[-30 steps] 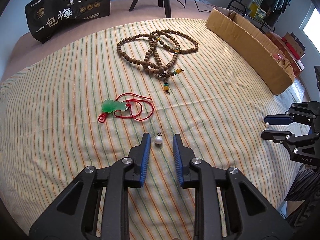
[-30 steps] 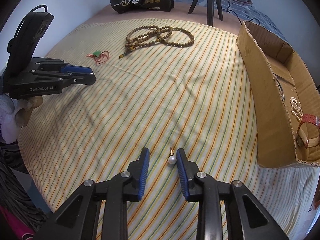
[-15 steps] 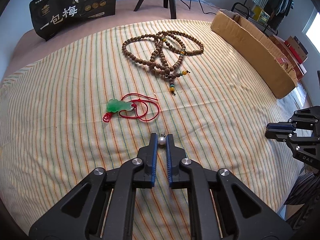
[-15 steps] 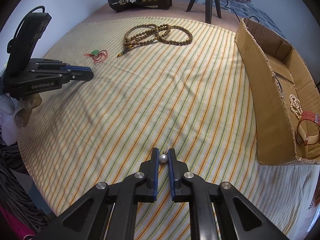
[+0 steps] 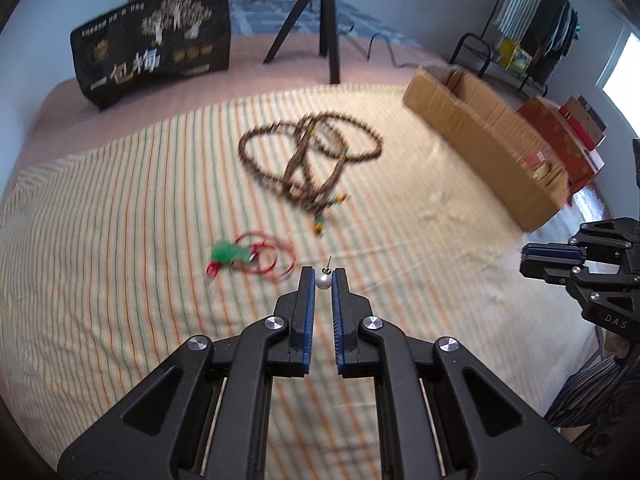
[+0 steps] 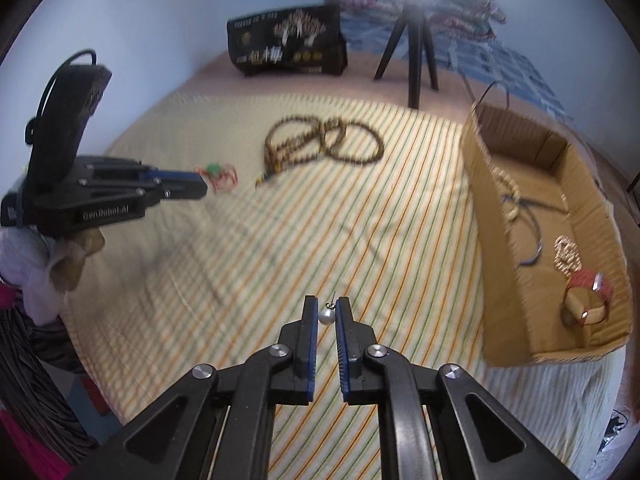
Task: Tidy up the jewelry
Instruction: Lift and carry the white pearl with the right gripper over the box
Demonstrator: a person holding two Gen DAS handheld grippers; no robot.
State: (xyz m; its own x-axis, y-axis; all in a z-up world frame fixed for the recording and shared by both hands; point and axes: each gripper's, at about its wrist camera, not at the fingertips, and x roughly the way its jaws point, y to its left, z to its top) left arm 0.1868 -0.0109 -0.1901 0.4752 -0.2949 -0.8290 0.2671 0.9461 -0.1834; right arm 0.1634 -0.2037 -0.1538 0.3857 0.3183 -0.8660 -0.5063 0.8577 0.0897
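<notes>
My left gripper [image 5: 323, 280] is shut on a white pearl earring [image 5: 323, 281] and holds it above the striped cloth [image 5: 120, 240]. My right gripper [image 6: 327, 315] is shut on a second white pearl earring [image 6: 326, 316], also lifted. A green pendant on a red cord [image 5: 230, 254] lies just ahead-left of the left gripper. A long brown bead necklace [image 5: 312, 160] lies coiled farther back; it also shows in the right wrist view [image 6: 320, 144]. The cardboard box [image 6: 536, 240] at the right holds a pearl bracelet [image 6: 566, 254] and a red watch [image 6: 586, 298].
A black printed bag [image 5: 156, 56] and a tripod [image 5: 324, 20] stand behind the cloth. The box's near wall [image 5: 480, 140] runs along the cloth's right side. Each gripper shows in the other's view: the right one [image 5: 560, 258], the left one [image 6: 176, 184].
Both grippers closed on their pearl earrings and have lifted them off the cloth; the views have tilted up and back, and the scene is blurred by motion.
</notes>
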